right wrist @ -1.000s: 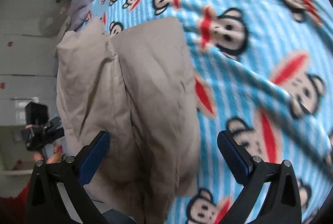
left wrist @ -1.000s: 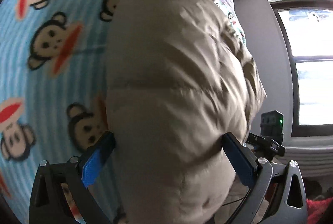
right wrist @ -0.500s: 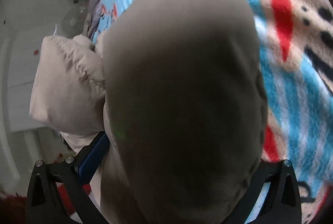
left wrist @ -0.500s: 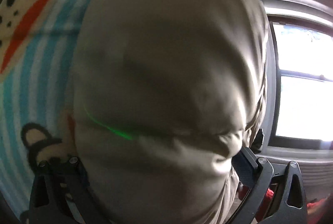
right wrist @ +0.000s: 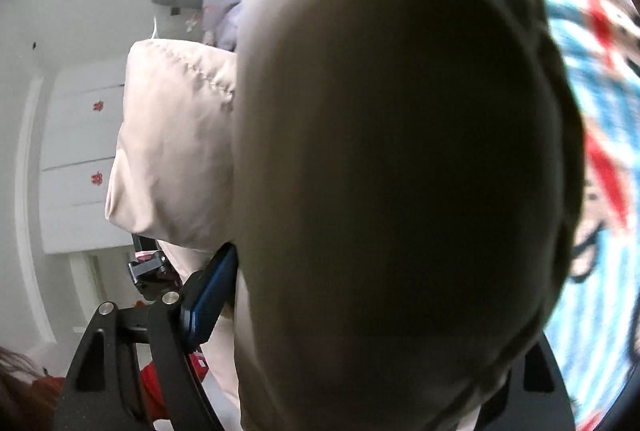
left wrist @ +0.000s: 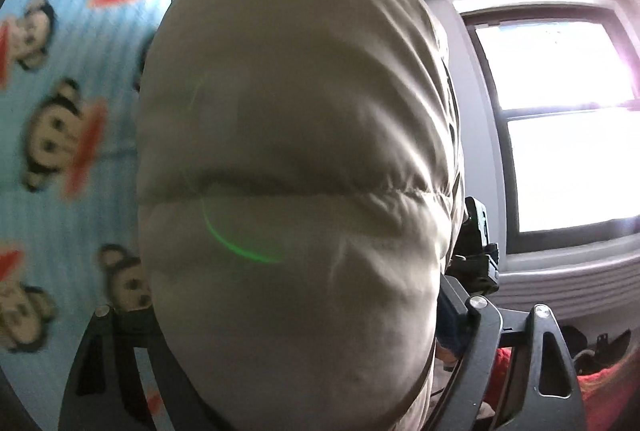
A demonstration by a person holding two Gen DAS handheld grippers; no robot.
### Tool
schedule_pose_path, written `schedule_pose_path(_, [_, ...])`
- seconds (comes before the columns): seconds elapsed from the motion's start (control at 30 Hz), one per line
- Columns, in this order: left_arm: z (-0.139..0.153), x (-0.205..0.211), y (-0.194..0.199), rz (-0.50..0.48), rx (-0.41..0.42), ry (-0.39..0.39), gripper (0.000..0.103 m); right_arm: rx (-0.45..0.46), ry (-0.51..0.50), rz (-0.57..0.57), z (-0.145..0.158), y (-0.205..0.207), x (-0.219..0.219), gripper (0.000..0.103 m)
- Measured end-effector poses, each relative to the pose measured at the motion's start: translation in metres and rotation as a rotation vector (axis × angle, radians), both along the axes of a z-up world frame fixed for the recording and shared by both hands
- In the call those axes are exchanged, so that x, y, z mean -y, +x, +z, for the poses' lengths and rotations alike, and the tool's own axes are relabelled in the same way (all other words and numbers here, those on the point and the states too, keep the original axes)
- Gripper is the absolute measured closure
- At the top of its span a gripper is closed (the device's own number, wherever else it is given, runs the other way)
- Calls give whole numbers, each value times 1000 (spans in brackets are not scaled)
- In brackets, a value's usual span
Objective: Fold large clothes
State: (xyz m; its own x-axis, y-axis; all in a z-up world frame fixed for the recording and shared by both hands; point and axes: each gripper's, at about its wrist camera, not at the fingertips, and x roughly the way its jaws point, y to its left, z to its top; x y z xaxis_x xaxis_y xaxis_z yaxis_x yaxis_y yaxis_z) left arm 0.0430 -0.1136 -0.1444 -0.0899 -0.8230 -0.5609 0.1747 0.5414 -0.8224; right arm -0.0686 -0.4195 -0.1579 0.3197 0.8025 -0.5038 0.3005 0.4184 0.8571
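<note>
Both grippers grip one puffy beige jacket (left wrist: pixel 296 159), which bulges between each pair of fingers and fills the frame centre. Left gripper (left wrist: pixel 296 331) and right gripper (right wrist: pixel 380 311) look clamped on it. Its length runs away toward the top. Only the left view shows the window (left wrist: pixel 560 111); the right shows the other gripper (right wrist: pixel 150 269).
</note>
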Motion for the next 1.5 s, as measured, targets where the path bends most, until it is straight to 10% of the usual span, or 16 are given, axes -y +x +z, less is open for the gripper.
schedule_pose_path(0.33, [26,-152,53,55,103,115,16,97,-7,27,23,69,-163,22])
schedule_pose_path(0.57, [-71,-233,70,173,-76,282,7,-82,-218,94,-48,123,-284,21])
schedule_pose_path(0.93, [-8,-251,76,228,116,459,8,-87,-640,72,49,92,-279,21])
schedule_pose_path(1.0, [18,-260,80,244,216,525,16,-65,-669,69,62,86,-270,31])
schedule_pose_path(1.07, [46,-268,90,252,293,550,28,-38,-701,73,82,59,-250,64])
schedule_pose_path(1.2, [73,-264,108,207,397,514,43,47,-714,84,98,44,-267,78])
schedule_pose_path(1.5, [12,-146,143,48,479,703,43,19,-833,253,45,45,-316,78])
